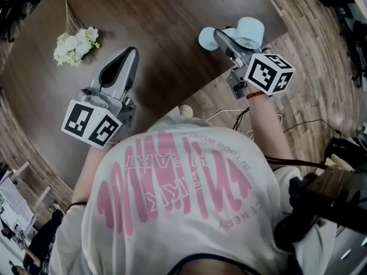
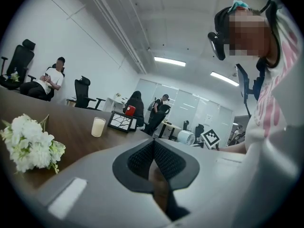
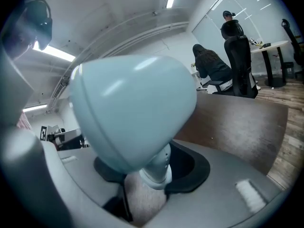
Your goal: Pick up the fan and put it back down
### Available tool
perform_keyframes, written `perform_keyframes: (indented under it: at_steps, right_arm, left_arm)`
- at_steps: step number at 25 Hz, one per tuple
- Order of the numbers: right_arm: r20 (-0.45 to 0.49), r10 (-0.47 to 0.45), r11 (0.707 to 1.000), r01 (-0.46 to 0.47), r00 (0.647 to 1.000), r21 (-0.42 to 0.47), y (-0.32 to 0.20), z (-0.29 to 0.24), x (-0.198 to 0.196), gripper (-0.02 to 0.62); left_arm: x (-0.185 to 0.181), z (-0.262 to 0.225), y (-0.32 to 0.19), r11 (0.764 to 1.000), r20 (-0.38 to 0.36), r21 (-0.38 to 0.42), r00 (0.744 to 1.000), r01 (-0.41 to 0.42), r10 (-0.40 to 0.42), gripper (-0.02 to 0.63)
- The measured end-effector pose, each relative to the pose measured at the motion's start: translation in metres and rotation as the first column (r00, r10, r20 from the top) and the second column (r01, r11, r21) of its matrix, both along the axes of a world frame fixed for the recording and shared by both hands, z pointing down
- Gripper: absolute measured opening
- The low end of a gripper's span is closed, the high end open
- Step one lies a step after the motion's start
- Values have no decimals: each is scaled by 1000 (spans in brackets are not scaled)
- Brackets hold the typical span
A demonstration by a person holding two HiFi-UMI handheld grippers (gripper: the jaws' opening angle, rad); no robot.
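The fan [image 1: 250,28] is small and pale blue-white, at the right edge of the dark wooden table [image 1: 166,22]. My right gripper [image 1: 222,37] is shut on it. In the right gripper view the fan's rounded head [image 3: 128,108] fills the middle, and its neck sits between the jaws of the right gripper [image 3: 156,170]. Whether its base touches the table I cannot tell. My left gripper [image 1: 129,55] hovers over the table's middle, shut on nothing. The left gripper [image 2: 153,144] view shows its pads meeting, with the fan [image 2: 186,137] small in the distance.
A bunch of white flowers [image 1: 74,44] [image 2: 28,144] lies left of the left gripper. A pale cup [image 2: 98,127] and a framed picture [image 2: 122,121] stand at the table's far side. Right of the curved table edge is plank floor [image 1: 321,56] with cables [image 1: 252,118]. People sit at desks beyond.
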State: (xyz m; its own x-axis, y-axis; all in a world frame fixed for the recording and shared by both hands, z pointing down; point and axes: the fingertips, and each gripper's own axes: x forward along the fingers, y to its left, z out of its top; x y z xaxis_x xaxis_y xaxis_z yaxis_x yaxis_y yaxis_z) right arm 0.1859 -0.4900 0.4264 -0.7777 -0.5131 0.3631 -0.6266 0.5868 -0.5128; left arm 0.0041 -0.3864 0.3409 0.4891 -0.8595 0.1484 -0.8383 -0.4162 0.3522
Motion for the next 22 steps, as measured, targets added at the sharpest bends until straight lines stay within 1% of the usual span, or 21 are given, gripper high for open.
perform_keyframes:
  at_steps: [5,22]
  right_arm:
    - [-18,-5,1000,5,1000,-13,1,4,-3,206]
    - [-83,-32,999,31,996,-11,2,14,-5,206]
  left_arm:
    - [-5,1,0,1000,-2,-7,1000,4,-4,17]
    - [-6,1,6,1000,3,-10,1000,21,-21,17]
